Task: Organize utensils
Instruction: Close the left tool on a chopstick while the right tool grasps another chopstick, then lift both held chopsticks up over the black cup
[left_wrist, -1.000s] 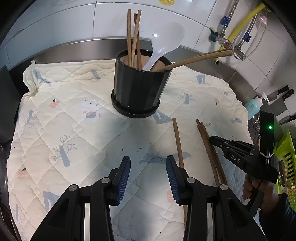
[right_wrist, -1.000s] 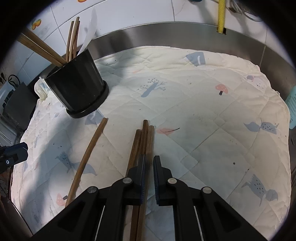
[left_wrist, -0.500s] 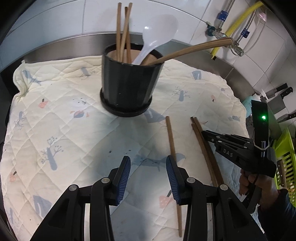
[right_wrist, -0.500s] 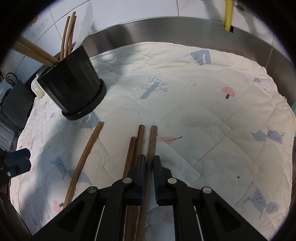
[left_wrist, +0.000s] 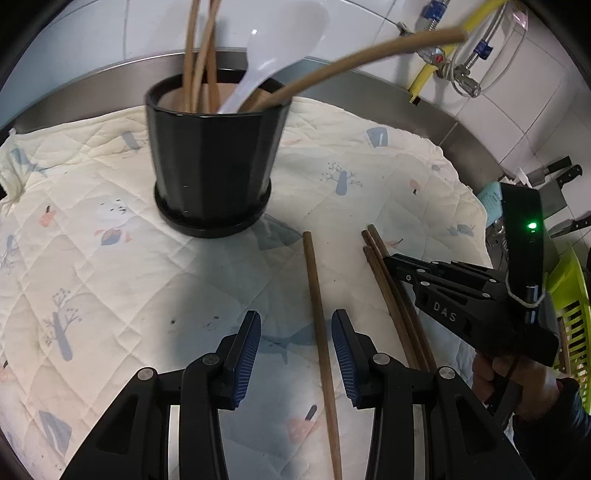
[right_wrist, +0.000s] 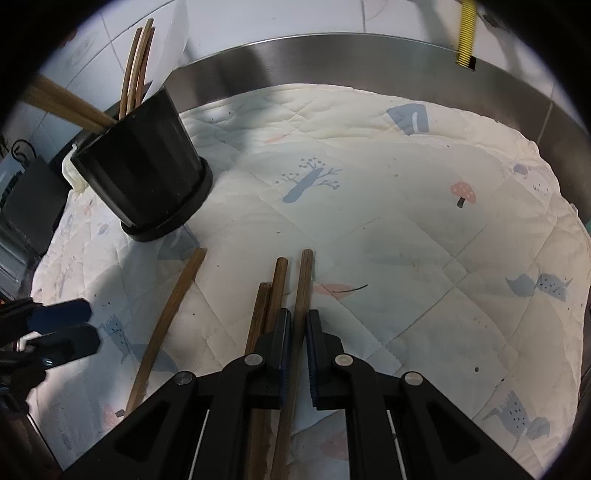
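Chopsticks: four lie on the quilted cloth (right_wrist: 406, 192) near the black holder (left_wrist: 214, 162).
Left gripper (left_wrist: 295, 354): open, astride one chopstick (left_wrist: 317, 325).
Right gripper (right_wrist: 298, 354): clamped on another chopstick (right_wrist: 301, 288).
Handling: light, stiff, smooth; likely best pinched mid-shaft.

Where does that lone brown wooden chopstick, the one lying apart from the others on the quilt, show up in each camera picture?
Left wrist view: the lone brown wooden chopstick runs up the lower middle, between the open blue pads.
Right wrist view: it slants at lower left.
Shared landmark: the black ribbed utensil pot.
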